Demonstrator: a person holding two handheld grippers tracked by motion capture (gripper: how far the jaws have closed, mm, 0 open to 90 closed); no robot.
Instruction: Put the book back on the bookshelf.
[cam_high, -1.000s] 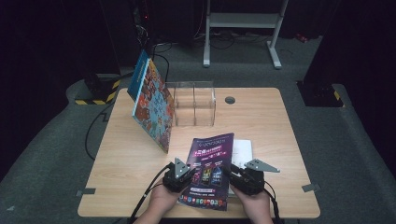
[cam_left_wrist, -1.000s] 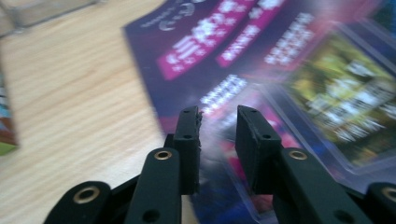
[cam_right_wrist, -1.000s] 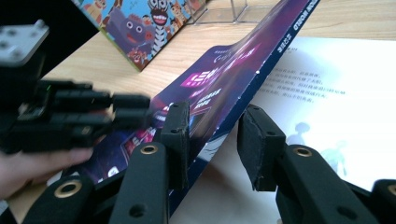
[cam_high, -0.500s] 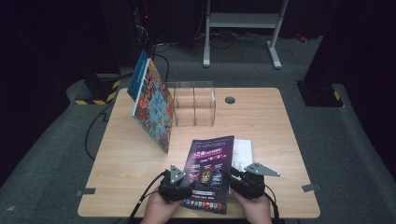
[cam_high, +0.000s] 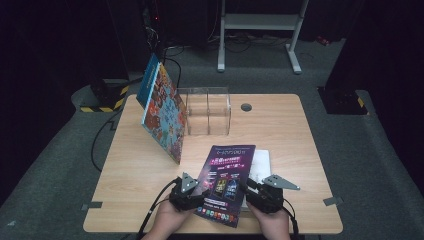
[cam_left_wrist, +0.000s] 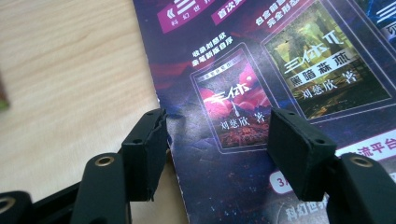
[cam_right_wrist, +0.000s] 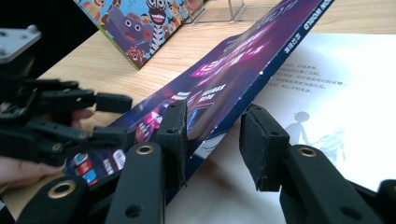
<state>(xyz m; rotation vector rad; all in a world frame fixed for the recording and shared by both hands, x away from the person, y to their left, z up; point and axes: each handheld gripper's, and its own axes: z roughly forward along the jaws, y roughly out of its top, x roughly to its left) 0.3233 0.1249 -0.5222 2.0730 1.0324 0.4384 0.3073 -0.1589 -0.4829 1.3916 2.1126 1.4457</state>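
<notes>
Nearest the person, two grippers sit at the near edge of the table (cam_high: 135, 165), one in each hand. The left gripper (cam_high: 197, 192) is at the left edge of one purple booklet (cam_high: 225, 182). In the left gripper view its jaws stand apart over the cover and have just been opening; one pad is at the cover's edge, the other over the print, and neither presses on it. The right gripper (cam_high: 248, 190) is at the booklet's right edge. In the right gripper view (cam_right_wrist: 212, 140) the raised cover edge runs between its two jaws; the left pad (cam_right_wrist: 175, 135) lies against the cover, the right pad stands clear of it with a gap, and the jaws have just been opening a little. So nothing is pinched there.

The booklet lies in the near middle of the table, its long axis running from the person toward the far side, tilted slightly right, title end far. Its cover is lifted on the right, baring one white page (cam_right_wrist: 327, 93) with text and a pale drawing.

Farther off, one picture book (cam_high: 162, 115) stands on edge, leaning, at the left. Beside it stands one clear box (cam_high: 207, 112) with two compartments, both bare. One dark round hole (cam_high: 246, 107) marks the far tabletop.
</notes>
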